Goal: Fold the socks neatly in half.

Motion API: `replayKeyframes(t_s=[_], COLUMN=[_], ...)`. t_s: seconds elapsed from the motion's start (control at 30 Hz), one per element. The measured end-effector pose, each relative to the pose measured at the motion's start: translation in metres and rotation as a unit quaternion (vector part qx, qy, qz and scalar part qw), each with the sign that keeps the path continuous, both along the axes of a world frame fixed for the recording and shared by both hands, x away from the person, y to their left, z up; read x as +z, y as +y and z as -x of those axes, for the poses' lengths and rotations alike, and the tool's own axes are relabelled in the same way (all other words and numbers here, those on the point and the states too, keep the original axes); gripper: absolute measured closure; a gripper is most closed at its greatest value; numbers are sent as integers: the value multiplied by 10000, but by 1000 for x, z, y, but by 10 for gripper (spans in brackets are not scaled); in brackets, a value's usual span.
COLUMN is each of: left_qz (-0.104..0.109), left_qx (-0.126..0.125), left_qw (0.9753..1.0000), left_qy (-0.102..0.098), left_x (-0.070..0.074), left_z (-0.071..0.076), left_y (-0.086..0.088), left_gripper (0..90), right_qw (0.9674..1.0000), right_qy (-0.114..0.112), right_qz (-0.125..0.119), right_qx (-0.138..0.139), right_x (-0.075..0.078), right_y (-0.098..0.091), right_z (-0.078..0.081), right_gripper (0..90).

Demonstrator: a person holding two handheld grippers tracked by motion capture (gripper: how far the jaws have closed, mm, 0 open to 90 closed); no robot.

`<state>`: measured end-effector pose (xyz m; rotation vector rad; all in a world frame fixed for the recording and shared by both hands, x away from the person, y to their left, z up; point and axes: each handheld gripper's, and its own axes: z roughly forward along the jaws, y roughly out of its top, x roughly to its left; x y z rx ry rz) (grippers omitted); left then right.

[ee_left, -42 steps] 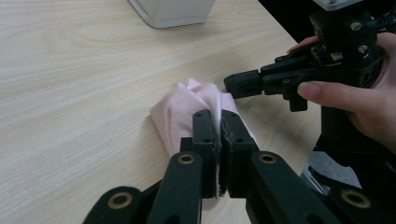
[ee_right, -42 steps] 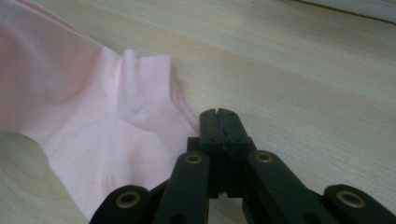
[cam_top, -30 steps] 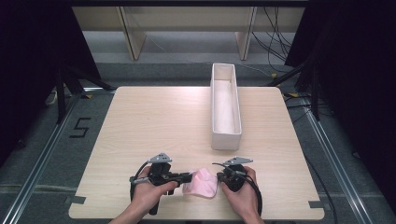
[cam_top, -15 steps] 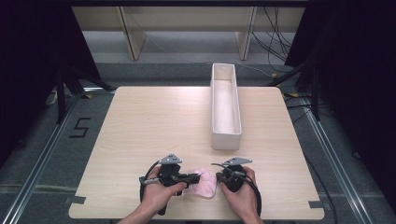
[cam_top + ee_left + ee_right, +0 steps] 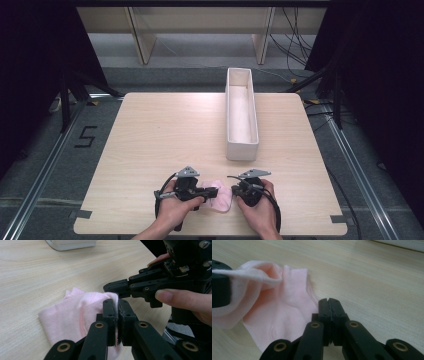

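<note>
Two claws down at the bottom centre of the high view, one soft pink cloth (image 5: pixel 220 198) lying between them on the light wooden table (image 5: pixel 165 135). Left claw (image 5: pixel 214 192) is clamped on a fold of that cloth; right claw (image 5: pixel 233 190) is pinched closed right at the cloth's edge, can't tell if it's got any fabric. Further up, right of centre, there's one long white rectangular tray (image 5: pixel 241 116). Compared to a second ago, the left claw has slid right, closer in over the cloth; the right one hasn't budged.
</note>
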<state>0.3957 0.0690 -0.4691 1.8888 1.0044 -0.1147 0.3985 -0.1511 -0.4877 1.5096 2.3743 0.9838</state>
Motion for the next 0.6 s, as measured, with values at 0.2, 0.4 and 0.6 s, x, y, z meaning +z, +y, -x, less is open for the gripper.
replayKeyframes(t_s=[0.2, 0.4, 0.6], left_qz=[-56, -157, -215], left_qx=[-15, -43, -46], left_qw=[10000, 9999, 9998], left_qy=[-4, 20, -18], left_x=[-2, -7, -11], left_z=[0, -1, 1], left_y=[-6, -13, -20], left_gripper=[849, 850, 847], right_qw=[9999, 9998, 9996], right_qy=[-83, -125, -79], right_qz=[-13, 128, 275], right_qx=[84, 22, 0], right_x=[-2, -1, -3], right_y=[0, 0, -1], right_z=[-1, 0, -1], right_gripper=[890, 889, 889])
